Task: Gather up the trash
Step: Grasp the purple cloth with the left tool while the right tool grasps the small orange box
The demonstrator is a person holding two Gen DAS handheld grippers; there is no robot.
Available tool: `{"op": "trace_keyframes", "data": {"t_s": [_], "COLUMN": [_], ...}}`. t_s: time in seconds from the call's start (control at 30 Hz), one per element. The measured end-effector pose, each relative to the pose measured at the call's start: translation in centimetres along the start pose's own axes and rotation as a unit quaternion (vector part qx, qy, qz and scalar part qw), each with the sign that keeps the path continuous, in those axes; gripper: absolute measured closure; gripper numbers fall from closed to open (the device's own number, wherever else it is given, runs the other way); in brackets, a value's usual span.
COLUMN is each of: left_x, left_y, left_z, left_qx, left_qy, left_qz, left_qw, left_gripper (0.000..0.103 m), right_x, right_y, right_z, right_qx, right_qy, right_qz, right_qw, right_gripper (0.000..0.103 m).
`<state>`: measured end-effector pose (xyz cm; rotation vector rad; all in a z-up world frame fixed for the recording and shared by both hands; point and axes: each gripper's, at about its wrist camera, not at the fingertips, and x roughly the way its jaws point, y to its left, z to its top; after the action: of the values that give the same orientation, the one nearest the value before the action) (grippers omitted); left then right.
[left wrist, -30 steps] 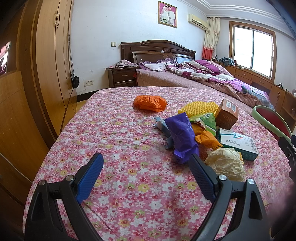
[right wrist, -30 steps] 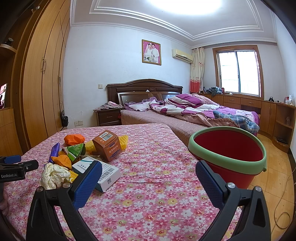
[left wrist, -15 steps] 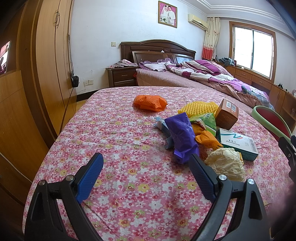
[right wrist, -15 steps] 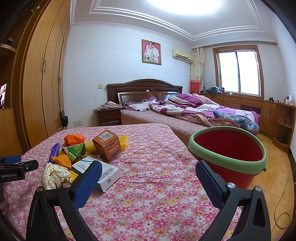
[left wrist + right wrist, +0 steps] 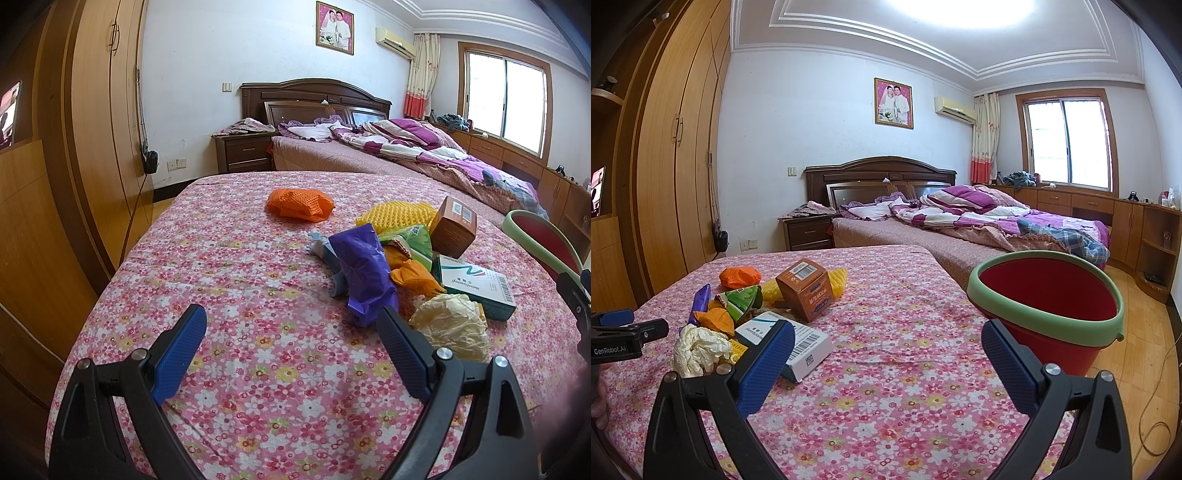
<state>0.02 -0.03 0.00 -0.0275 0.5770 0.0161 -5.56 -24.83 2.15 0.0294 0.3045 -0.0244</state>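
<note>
Left wrist view: left gripper [image 5: 290, 326] spread wide and empty above the floral bedspread [image 5: 240, 280]; trash heap just ahead to its right, comprising purple wrapper [image 5: 364, 271], crumpled cream paper [image 5: 448, 326], white-and-teal box [image 5: 474, 286], brown carton [image 5: 454, 227], yellow mesh [image 5: 397, 214], with orange mesh [image 5: 301, 205] lying apart, farther off. Right wrist view: right gripper [image 5: 886, 338] likewise spread, holding nothing; same heap at left, white-and-teal box [image 5: 805, 347] nearest; red bucket with green rim [image 5: 1049, 314] at the bedspread's right edge.

The left gripper [image 5: 290, 334] and the right gripper [image 5: 886, 352] are held level and forward, jaws spread wide with nothing between the blue pads [image 5: 181, 354], both carried low.
</note>
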Motion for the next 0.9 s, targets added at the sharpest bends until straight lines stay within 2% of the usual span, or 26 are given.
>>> {"op": "trace_keyframes", "data": {"t_s": [0.27,0.33,0.43,0.53,0.67,0.9], "left_x": [0.0,-0.2,0.8,0.5,0.2,2.9], "left_y": [-0.2,-0.2,-0.4,-0.5,-1.4,-2.6], "left_z": [-0.4,0.0,0.1,0.3,1.3,3.9], "left_qx": [0.000,0.005,0.020,0.025,0.048,0.049], "left_qy": [0.001,0.012,0.042,0.038,0.031,0.053], "left_qz": [0.005,0.004,-0.014,-0.030,-0.030,-0.041], "left_qw": [1.0000,0.9999,0.9988,0.9985,0.9979,0.9965], "left_gripper": [0.010,0.010,0.010,0.010,0.010,0.010], "right_x": [0.0,0.5,0.8,1.0,1.4,2.4], "right_y": [-0.3,-0.3,-0.4,-0.6,-0.6,-0.6], "right_z": [0.0,0.3,0.2,0.4,1.0,2.7], "right_qx": [0.006,0.009,0.018,0.025,0.034,0.036], "right_qy": [0.011,0.019,0.038,0.058,0.079,0.104], "right_qz": [0.004,0.009,0.032,0.047,0.053,0.051], "right_qw": [1.000,1.000,0.999,0.997,0.995,0.993], "right_gripper": [0.000,0.000,0.000,0.000,0.000,0.000]}}
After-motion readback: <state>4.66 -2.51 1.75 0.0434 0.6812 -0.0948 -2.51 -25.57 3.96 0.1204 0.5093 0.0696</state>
